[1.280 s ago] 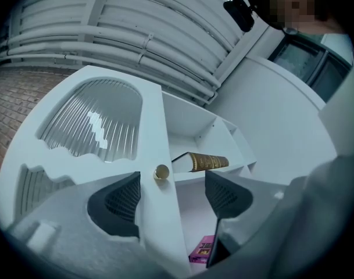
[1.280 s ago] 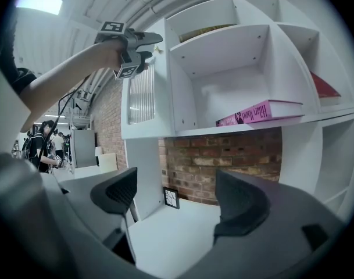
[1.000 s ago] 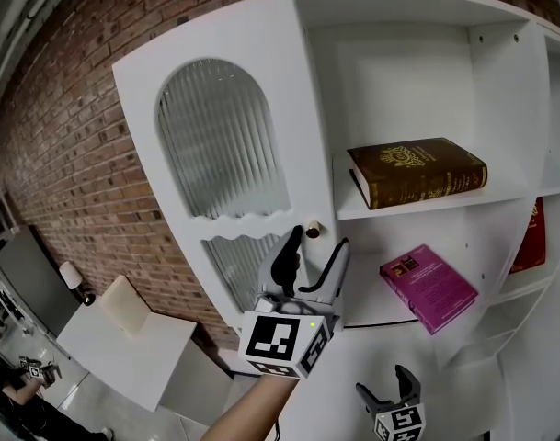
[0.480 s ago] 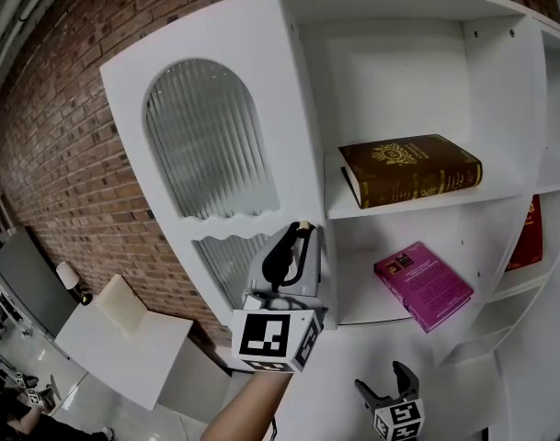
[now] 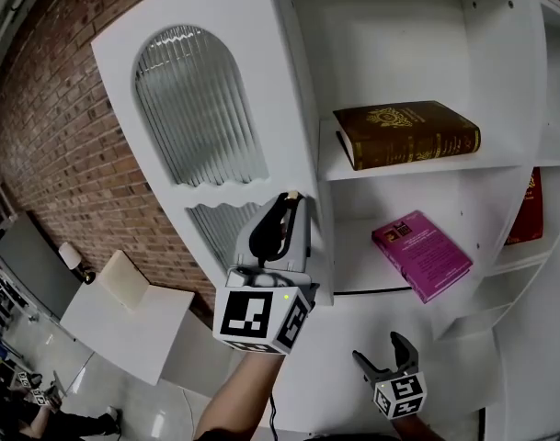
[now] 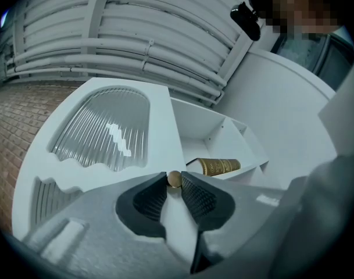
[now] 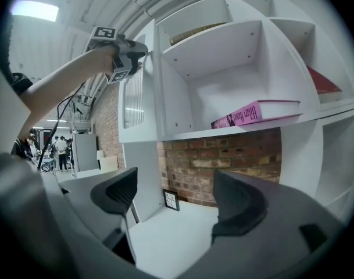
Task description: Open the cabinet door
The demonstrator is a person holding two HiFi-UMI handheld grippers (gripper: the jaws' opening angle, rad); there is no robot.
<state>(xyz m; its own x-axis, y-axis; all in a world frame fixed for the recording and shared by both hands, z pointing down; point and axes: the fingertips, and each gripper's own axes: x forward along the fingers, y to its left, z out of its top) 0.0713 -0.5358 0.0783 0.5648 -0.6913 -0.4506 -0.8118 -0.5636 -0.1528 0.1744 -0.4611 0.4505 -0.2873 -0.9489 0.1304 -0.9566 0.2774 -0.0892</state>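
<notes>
1. The left tool (image 5: pixel 291 202) is clenched on the small round knob (image 6: pixel 174 179) of the cabinet door (image 5: pixel 252 53). The knob sits between the ribbed pads at the very tips. The jaws have just been closing onto it.
2. The left tool is raised and points up at the door's right-hand edge, about halfway up the door.
3. The cabinet door is white, with an arched ribbed glass panel (image 5: pixel 192 108) above and a second ribbed pane below a wavy rail. Its knob edge lies against the upright beside the open shelves. Whether a gap has opened there cannot be told.
4. The right tool (image 5: pixel 382 355) is released, jaws wide apart with nothing between them. It is held low, well apart from the door, facing the bottom of the cabinet.
5. Open shelves to the right of the door carry a brown book (image 5: pixel 408 134) lying flat on the upper shelf and a magenta book (image 5: pixel 422 254) on the shelf below. A red book (image 5: pixel 526 211) stands in the next compartment to the right.
6. A brick wall (image 5: pixel 68 136) stands behind the cabinet.
</notes>
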